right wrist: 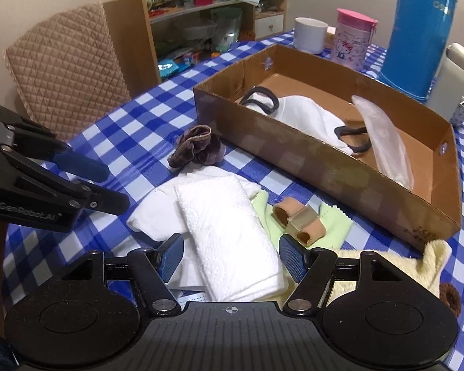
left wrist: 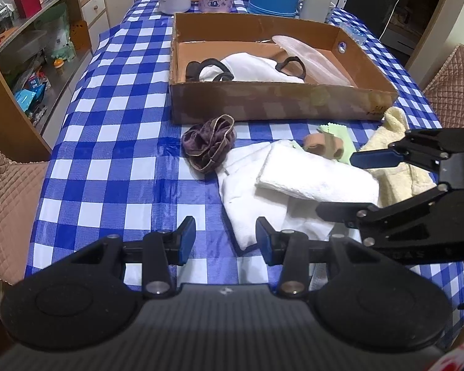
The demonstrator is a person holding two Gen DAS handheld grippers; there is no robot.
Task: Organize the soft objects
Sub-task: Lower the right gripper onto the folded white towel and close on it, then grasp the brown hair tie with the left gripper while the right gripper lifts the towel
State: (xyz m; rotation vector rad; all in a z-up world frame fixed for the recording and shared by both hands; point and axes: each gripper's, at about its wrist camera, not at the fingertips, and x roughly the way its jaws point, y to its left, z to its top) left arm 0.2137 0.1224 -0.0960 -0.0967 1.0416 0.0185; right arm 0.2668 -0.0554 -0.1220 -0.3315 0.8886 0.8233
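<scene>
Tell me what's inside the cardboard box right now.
Inside the cardboard box lie a white cloth with black loops and a translucent insole-like piece leaning on the wall. Whatever is beneath the cloth is hidden.

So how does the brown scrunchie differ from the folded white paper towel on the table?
The brown scrunchie is dark, ruffled and bunched; the folded white paper towel is flat and oblong. The scrunchie lies on the bare checked tablecloth, while the towel rests atop a white cloth. Both lie outside the cardboard box.
</scene>
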